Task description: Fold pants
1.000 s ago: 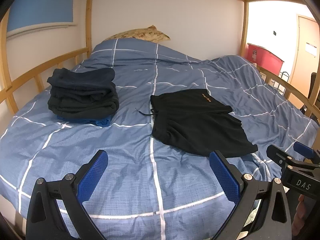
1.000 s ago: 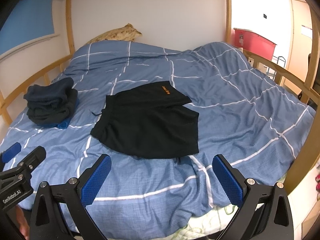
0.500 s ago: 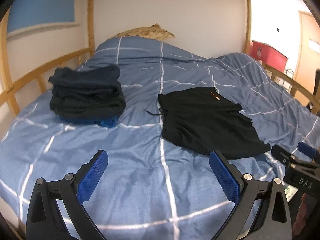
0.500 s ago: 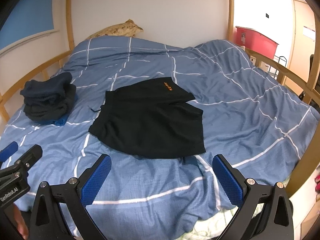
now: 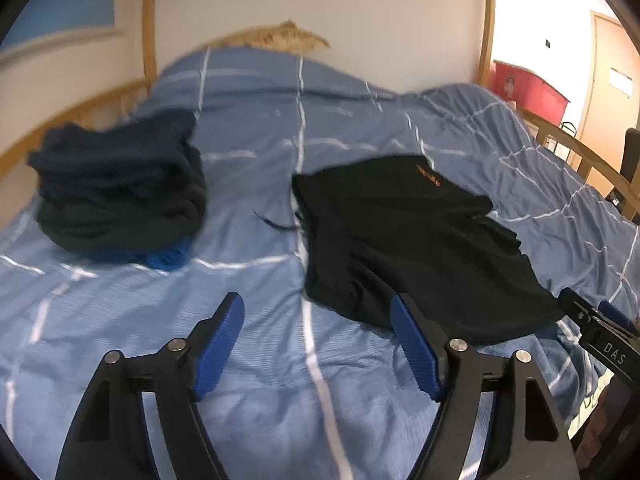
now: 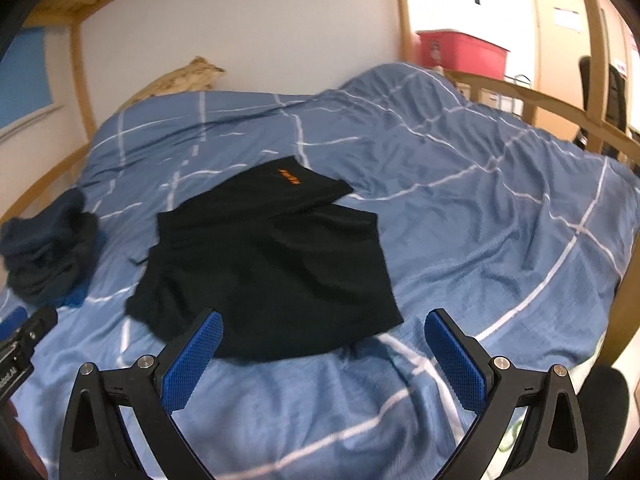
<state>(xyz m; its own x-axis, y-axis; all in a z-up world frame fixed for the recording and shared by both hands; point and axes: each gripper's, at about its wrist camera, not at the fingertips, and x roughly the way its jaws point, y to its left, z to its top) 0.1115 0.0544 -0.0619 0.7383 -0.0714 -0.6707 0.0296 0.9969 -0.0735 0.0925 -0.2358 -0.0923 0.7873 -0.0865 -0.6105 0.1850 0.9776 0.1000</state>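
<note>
Black shorts (image 5: 412,240) with a small orange logo lie spread flat on the blue checked duvet (image 5: 248,360); they also show in the right wrist view (image 6: 268,264). My left gripper (image 5: 318,344) is open and empty, just short of the shorts' near left corner. My right gripper (image 6: 324,364) is open and empty, above the shorts' near hem. The right gripper's body shows at the right edge of the left wrist view (image 5: 604,340).
A stack of folded dark clothes (image 5: 120,192) sits on the duvet to the left, also in the right wrist view (image 6: 48,248). A wooden bed rail (image 6: 540,108) runs along the right. A pillow (image 5: 272,38) lies at the head. A red bin (image 6: 460,52) stands beyond.
Both grippers have moved forward and down toward the shorts' near edge. The left jaws have narrowed somewhat but stay open. The shorts have not moved.
</note>
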